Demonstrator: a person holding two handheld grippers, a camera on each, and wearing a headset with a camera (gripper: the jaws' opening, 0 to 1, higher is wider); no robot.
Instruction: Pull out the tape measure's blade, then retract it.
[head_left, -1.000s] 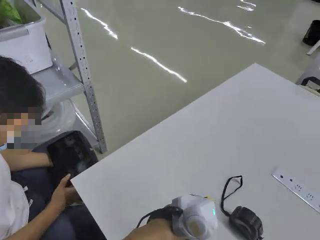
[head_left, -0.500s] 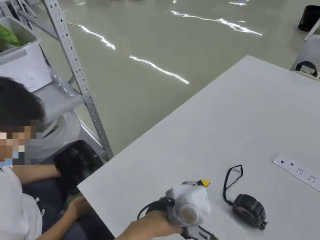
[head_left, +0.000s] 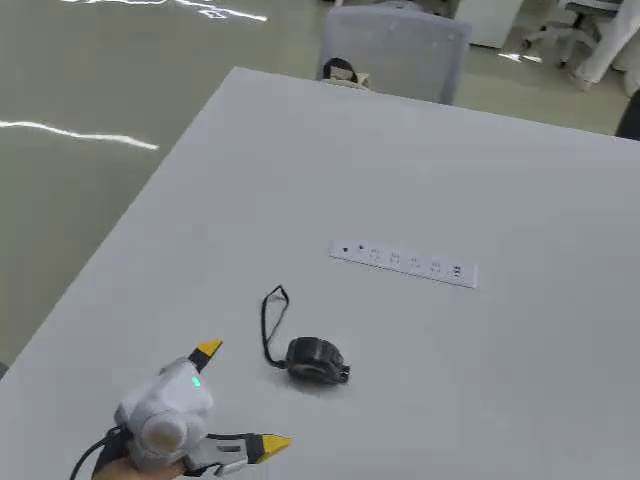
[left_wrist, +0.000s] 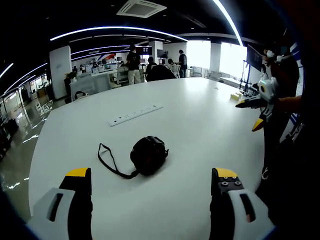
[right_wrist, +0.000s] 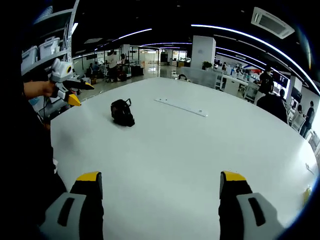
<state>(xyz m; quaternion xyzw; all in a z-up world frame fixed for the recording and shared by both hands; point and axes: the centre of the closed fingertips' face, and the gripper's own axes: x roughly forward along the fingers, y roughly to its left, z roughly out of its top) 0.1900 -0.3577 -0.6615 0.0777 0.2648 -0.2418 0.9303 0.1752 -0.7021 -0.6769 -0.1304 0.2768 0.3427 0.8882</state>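
Two grippers and one tape measure, seen from three cameras.

Head view: the tape measure (head_left: 315, 360), black and compact, lies on its side on the white table (head_left: 500, 180), toward the near left part. Its black wrist strap (head_left: 270, 320) loops away from it on the left. A white power strip (head_left: 405, 263) lies flat beyond it, well apart. The left gripper (head_left: 240, 395) hovers just short of the tape measure, its yellow-tipped jaws spread wide and holding nothing. A grey chair (head_left: 395, 50) stands at the far edge of the table.

Left gripper view: the left gripper (left_wrist: 151, 175) faces the tape measure (left_wrist: 149, 154), which sits on the table just ahead, centred between the parted jaws and touching neither. The strap (left_wrist: 107, 162) trails to the left; the power strip (left_wrist: 136, 114) lies farther on. At the right edge the right gripper (left_wrist: 250, 114) is held above the table with its jaws apart.

Right gripper view: the right gripper (right_wrist: 160, 176) is wide open over bare table. The tape measure (right_wrist: 121, 112) rests well ahead and to the left, the power strip (right_wrist: 181, 107) behind it. The left gripper (right_wrist: 80, 93) shows at the left, jaws parted, held in a hand (right_wrist: 35, 89).
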